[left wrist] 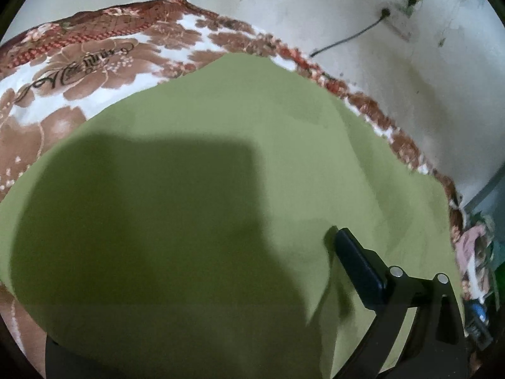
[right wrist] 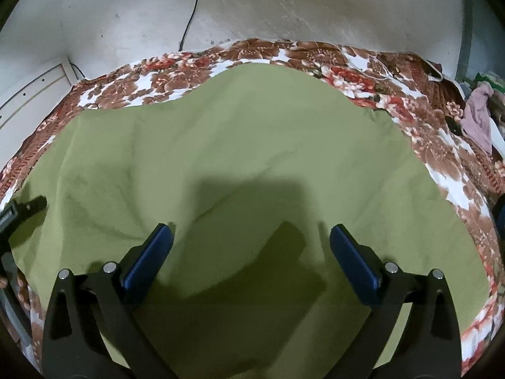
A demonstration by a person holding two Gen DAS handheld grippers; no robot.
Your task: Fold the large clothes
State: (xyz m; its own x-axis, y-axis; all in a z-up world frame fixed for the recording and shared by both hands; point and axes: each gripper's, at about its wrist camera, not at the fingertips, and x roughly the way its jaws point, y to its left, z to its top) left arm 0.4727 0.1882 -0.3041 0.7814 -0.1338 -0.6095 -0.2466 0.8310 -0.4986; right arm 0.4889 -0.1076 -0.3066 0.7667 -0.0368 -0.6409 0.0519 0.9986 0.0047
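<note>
One green cloth [right wrist: 252,145] lies on my bed [right wrist: 448,170]; right claw [right wrist: 251,254] gapes, left claw's [left wrist: 356,268] state I cannot tell.

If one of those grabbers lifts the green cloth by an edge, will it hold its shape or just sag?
It would probably sag: the green cloth lies limp with soft creases over the floral blanket. It looks thin, so likely light. The open right gripper may drag and bunch it if pushed.

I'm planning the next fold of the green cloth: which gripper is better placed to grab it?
Probably the right hand-held gripper: both fingers show, spread open over the plain olive-green cloth. In the left wrist view, cloth hides one finger of the left hand-held gripper.
</note>
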